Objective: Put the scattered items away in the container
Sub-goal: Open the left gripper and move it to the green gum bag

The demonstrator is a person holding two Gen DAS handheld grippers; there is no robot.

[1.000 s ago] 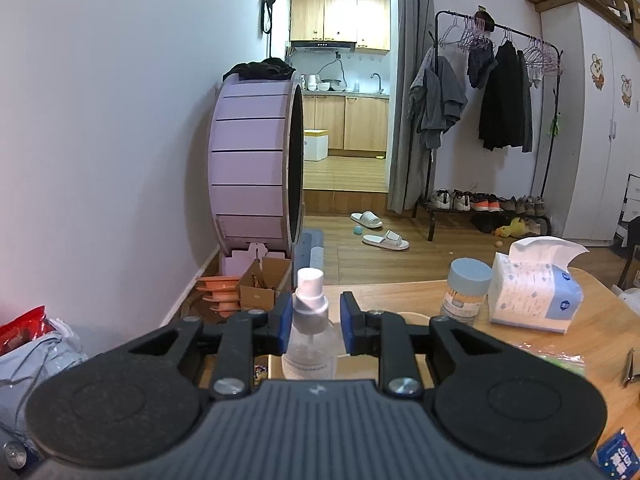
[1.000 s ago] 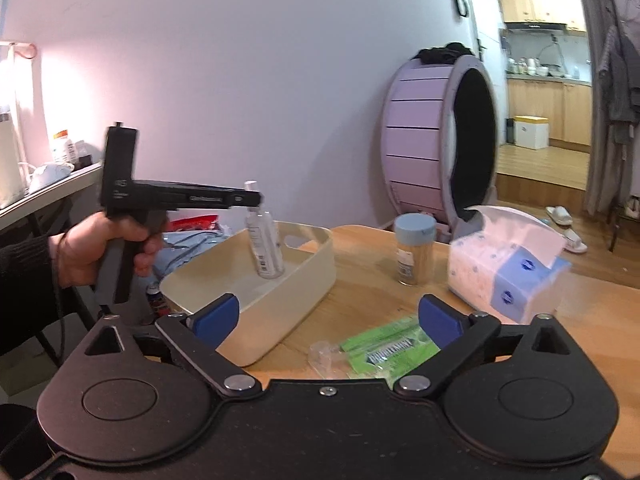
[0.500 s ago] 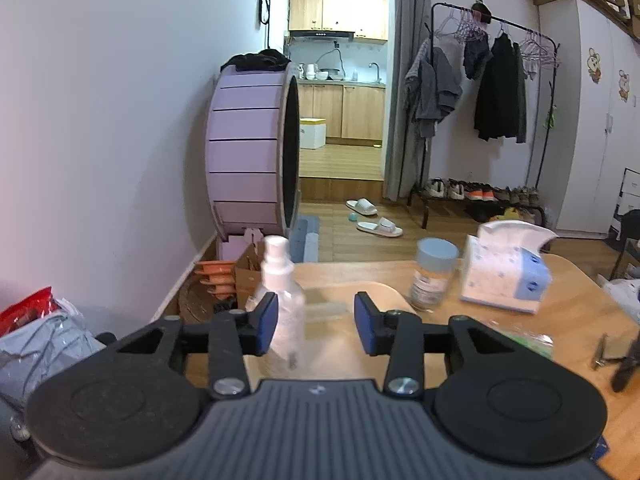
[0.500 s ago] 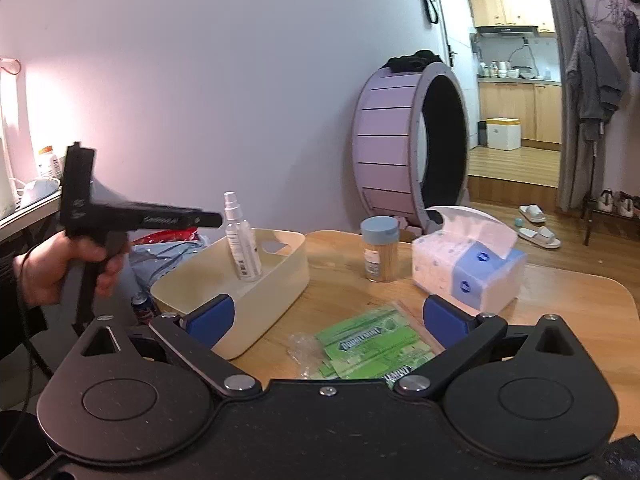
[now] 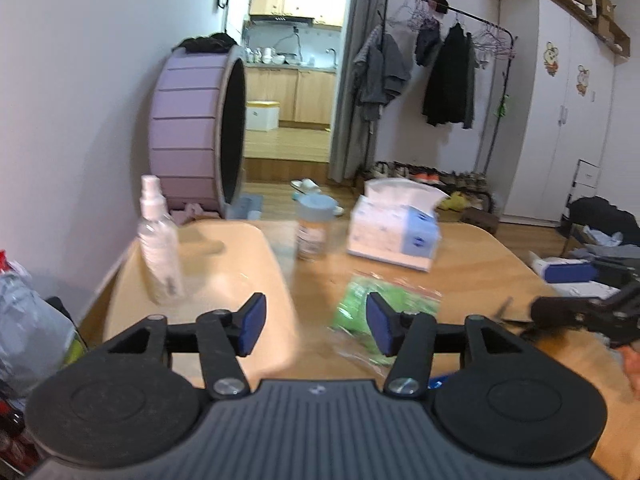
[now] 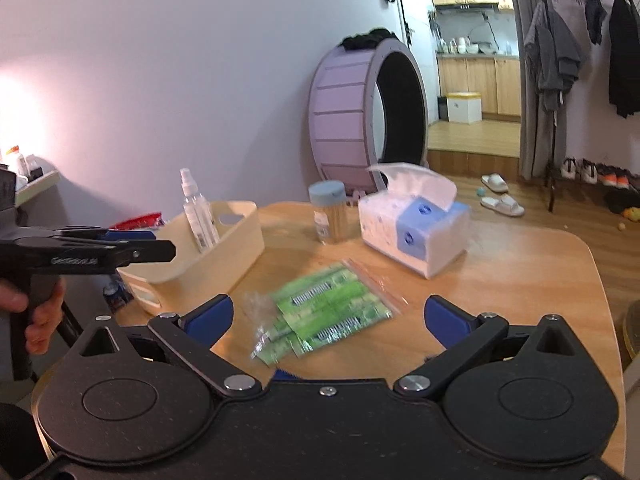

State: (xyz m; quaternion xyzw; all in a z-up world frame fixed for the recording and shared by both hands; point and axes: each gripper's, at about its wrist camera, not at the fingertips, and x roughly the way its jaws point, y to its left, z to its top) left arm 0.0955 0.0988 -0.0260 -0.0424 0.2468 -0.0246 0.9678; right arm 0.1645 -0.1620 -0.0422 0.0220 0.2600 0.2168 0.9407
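A clear spray bottle (image 5: 160,248) (image 6: 196,212) stands upright in the beige container (image 5: 285,292) (image 6: 224,256), at its left side. My left gripper (image 5: 316,326) is back from the bottle and to its right. Its jaws are opening with nothing between them, and it shows from the side (image 6: 154,245) in the right wrist view. A clear bag of green packets (image 6: 320,300) (image 5: 380,296) lies on the table. My right gripper (image 6: 328,314) hovers open just before the bag, with nothing in it.
A jar with a blue lid (image 6: 330,216) and a tissue box (image 6: 416,228) stand further back on the wooden table (image 6: 520,280). A person's hand (image 6: 40,312) holds the left gripper's handle. A purple wheel (image 6: 352,120) stands behind the table by the wall.
The left gripper has let go of the spray bottle, which now stands in the container. It has drawn back and swung right with wider jaws. The right gripper has come nearer the green packets.
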